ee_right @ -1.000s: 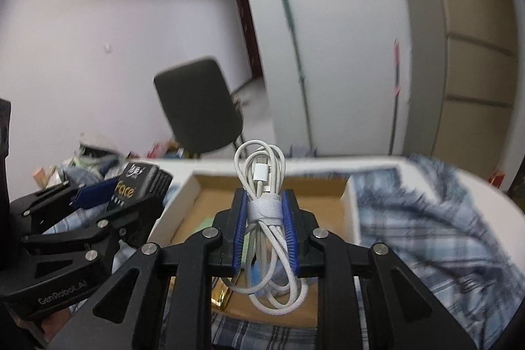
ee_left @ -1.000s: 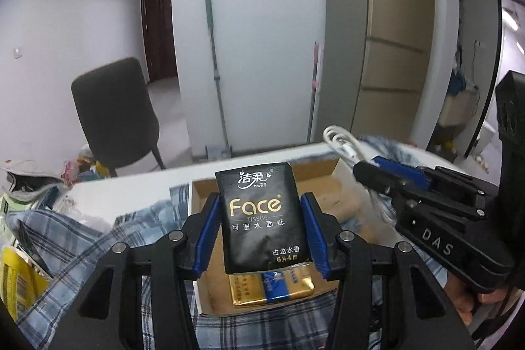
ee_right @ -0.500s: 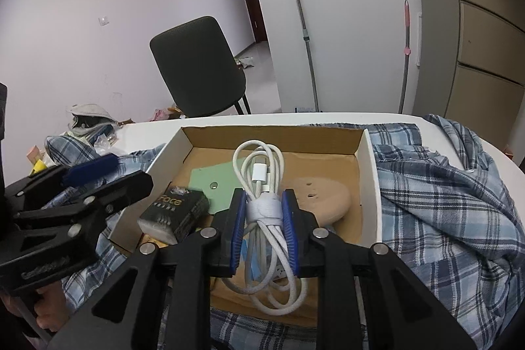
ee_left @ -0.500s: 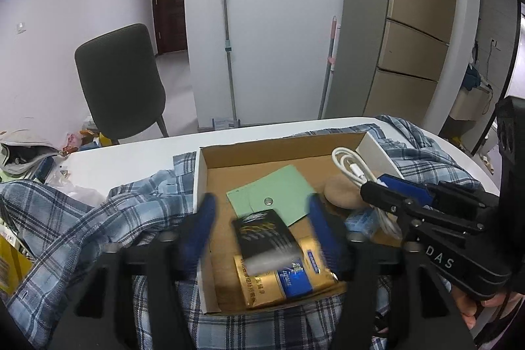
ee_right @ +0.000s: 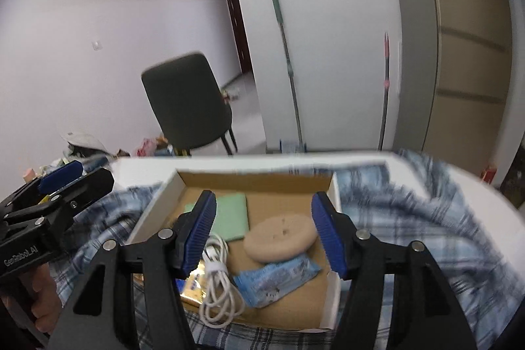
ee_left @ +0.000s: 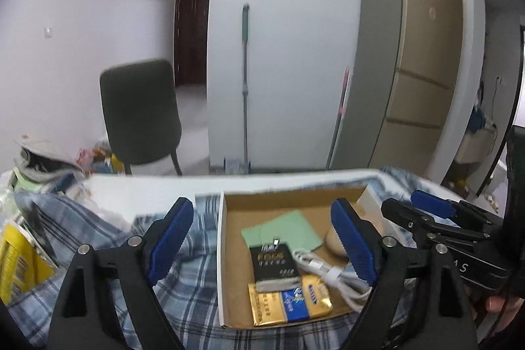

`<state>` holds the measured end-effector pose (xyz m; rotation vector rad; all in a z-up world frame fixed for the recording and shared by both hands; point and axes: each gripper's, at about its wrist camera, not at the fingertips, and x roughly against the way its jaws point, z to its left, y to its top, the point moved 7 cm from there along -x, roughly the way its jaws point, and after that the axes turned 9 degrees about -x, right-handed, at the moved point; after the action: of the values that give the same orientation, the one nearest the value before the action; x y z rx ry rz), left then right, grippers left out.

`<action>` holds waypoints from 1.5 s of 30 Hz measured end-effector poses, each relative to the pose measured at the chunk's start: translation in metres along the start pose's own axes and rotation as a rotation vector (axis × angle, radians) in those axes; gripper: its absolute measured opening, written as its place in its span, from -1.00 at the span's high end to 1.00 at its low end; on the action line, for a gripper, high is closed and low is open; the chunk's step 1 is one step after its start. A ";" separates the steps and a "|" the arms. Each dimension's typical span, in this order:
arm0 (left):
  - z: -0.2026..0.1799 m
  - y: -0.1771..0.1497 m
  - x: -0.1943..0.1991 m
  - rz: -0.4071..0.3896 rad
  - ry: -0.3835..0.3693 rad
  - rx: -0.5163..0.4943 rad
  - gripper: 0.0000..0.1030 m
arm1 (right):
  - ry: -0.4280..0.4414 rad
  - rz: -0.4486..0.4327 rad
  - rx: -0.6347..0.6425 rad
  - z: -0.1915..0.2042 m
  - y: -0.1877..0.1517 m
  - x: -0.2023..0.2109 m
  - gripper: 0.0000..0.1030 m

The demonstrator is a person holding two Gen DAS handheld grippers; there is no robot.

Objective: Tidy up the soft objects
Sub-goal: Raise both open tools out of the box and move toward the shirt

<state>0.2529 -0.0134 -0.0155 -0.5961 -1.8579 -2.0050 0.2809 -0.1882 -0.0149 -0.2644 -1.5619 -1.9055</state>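
Observation:
A shallow cardboard box (ee_left: 226, 251) (ee_right: 331, 268) sits on a blue plaid cloth (ee_left: 187, 287) (ee_right: 410, 238). In it lie a black Face tissue pack (ee_left: 274, 263), a gold-and-blue pack (ee_left: 288, 302), a coiled white cable (ee_left: 331, 273) (ee_right: 218, 287), a green pouch (ee_left: 282, 233) (ee_right: 231, 217), a tan round pad (ee_right: 279, 238) and a light-blue packet (ee_right: 275, 279). My left gripper (ee_left: 262, 238) is open and empty above the box's left part. My right gripper (ee_right: 264, 235) is open and empty above the box's middle.
The box rests on a white table (ee_left: 147, 189) (ee_right: 459, 186). Clutter with a yellow bag (ee_left: 19, 264) lies at the table's left. A dark chair (ee_left: 139, 113) (ee_right: 187, 100), a mop (ee_left: 244, 87) and a tall beige cabinet (ee_left: 410, 71) stand beyond.
My left gripper opened and dropped the tissue pack into the box. My right gripper opened and let the white cable fall into the box. Both grippers have lifted back.

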 end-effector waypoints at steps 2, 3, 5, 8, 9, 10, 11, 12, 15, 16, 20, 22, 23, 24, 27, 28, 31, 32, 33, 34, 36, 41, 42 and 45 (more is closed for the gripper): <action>-0.001 0.011 0.016 -0.048 0.005 -0.003 -0.70 | 0.005 -0.054 0.027 0.008 0.014 0.023 -0.16; -0.003 0.019 0.029 -0.081 0.003 -0.010 -0.70 | 0.016 -0.073 0.038 0.013 0.019 0.035 -0.16; -0.006 0.031 0.049 -0.133 0.001 -0.017 -0.70 | 0.035 -0.111 0.060 0.022 0.028 0.060 -0.16; -0.013 0.050 0.088 -0.225 0.007 -0.040 -0.70 | 0.050 -0.176 0.089 0.034 0.037 0.099 -0.16; -0.015 0.055 0.102 -0.259 0.010 -0.047 -0.70 | 0.054 -0.195 0.093 0.037 0.038 0.110 -0.16; -0.017 0.060 0.120 -0.298 0.010 -0.052 -0.70 | 0.061 -0.212 0.096 0.040 0.038 0.121 -0.16; -0.019 0.063 0.131 -0.322 0.004 -0.052 -0.70 | 0.068 -0.230 0.095 0.042 0.038 0.133 -0.16; -0.021 0.065 0.145 -0.347 -0.007 -0.049 -0.71 | 0.072 -0.243 0.093 0.043 0.037 0.142 -0.16; -0.023 0.066 0.184 -0.414 -0.027 -0.026 -0.92 | 0.079 -0.271 0.084 0.044 0.031 0.163 -0.26; -0.023 0.065 0.195 -0.433 -0.034 -0.023 -1.00 | 0.078 -0.276 0.081 0.043 0.028 0.167 -0.26; -0.024 0.051 0.229 -0.491 -0.017 -0.008 -1.00 | 0.067 -0.274 0.084 0.036 0.010 0.178 -0.29; -0.022 0.040 0.240 -0.501 -0.004 0.005 -1.00 | 0.065 -0.275 0.077 0.031 0.002 0.181 -0.30; -0.023 0.033 0.242 -0.501 -0.012 0.009 -1.00 | 0.063 -0.270 0.078 0.027 -0.003 0.181 -0.30; -0.023 0.027 0.244 -0.496 -0.011 0.012 -1.00 | 0.061 -0.266 0.079 0.024 -0.008 0.180 -0.30; -0.024 0.007 0.245 -0.485 -0.017 0.006 -1.00 | 0.058 -0.256 0.084 0.020 -0.022 0.176 -0.30; -0.024 0.000 0.244 -0.482 -0.017 0.004 -1.00 | 0.063 -0.252 0.086 0.019 -0.026 0.175 -0.30; -0.022 -0.020 0.233 -0.450 -0.023 0.009 -1.00 | 0.070 -0.244 0.092 0.013 -0.039 0.168 -0.31; -0.022 -0.029 0.227 -0.430 -0.019 0.013 -1.00 | 0.070 -0.243 0.097 0.013 -0.044 0.167 -0.31; -0.021 -0.036 0.223 -0.417 -0.018 0.010 -1.00 | 0.071 -0.241 0.104 0.013 -0.047 0.166 -0.32; -0.021 -0.043 0.217 -0.401 -0.016 0.005 -1.00 | 0.074 -0.239 0.112 0.013 -0.051 0.163 -0.32; -0.022 -0.053 0.203 -0.371 -0.023 0.007 -1.00 | 0.081 -0.239 0.126 0.014 -0.059 0.158 -0.40; -0.025 -0.073 0.176 -0.321 -0.025 -0.011 -1.00 | 0.067 -0.207 0.117 0.006 -0.079 0.136 -0.89; -0.025 -0.076 0.173 -0.318 -0.021 -0.019 -1.00 | 0.062 -0.196 0.117 0.005 -0.083 0.131 -0.99; -0.025 -0.081 0.160 -0.277 -0.036 -0.026 -1.00 | 0.041 -0.165 0.131 0.002 -0.093 0.120 -0.99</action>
<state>0.0727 -0.0266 -0.0026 -0.4013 -2.0341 -2.2054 0.1325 -0.2219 -0.0249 -0.0402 -1.7180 -1.9080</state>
